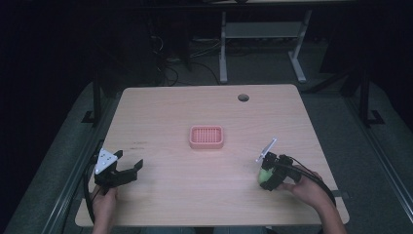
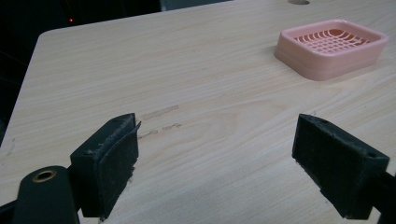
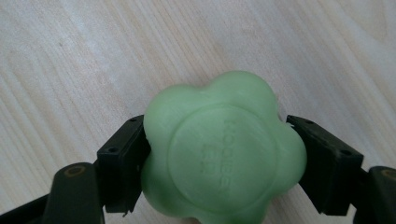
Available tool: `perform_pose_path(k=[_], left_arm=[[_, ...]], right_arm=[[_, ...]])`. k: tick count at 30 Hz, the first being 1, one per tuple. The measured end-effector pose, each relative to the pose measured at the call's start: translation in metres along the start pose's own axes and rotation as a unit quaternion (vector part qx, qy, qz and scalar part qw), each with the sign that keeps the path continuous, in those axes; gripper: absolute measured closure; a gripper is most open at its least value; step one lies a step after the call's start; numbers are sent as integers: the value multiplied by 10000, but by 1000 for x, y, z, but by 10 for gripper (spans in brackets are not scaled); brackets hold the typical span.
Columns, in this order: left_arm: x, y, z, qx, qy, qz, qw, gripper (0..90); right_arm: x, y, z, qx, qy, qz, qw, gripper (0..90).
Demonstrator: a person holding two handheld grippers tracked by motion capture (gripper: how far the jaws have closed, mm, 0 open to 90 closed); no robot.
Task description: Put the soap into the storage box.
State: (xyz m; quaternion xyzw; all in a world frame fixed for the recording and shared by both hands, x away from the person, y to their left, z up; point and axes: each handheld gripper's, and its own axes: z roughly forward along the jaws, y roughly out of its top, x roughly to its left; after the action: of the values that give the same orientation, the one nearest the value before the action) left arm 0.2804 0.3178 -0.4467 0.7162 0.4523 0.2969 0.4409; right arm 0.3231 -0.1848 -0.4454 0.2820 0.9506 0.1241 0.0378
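A pink soap dish with a grid top sits near the middle of the wooden table; it lies at the upper right in the left gripper view. My right gripper, at the table's front right, is shut on a pale green flower-shaped soap. In the right gripper view the soap is squeezed between both pads, just above the wood. My left gripper rests at the front left, open, with bare table between its jaws.
A round cable hole is in the table's far right part. A few faint scuff marks lie ahead of the left gripper. White desk legs and cables stand on the dark floor beyond the table.
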Motion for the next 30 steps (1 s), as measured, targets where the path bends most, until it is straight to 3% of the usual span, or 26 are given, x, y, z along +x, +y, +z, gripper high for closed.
perform_pose_path(k=[6, 18, 30], left_arm=[[0, 0, -1, -3, -1, 28, 10000, 142], [0, 0, -1, -19, 6, 5, 10000, 142], [1, 0, -2, -52, 16, -20, 10000, 142]], right_arm=[[1, 0, 0, -5, -11, -44, 10000, 250], [3, -1, -13, -267, -45, -147, 9995, 255], [2, 7, -18, -510, 96, -230, 9984, 255]])
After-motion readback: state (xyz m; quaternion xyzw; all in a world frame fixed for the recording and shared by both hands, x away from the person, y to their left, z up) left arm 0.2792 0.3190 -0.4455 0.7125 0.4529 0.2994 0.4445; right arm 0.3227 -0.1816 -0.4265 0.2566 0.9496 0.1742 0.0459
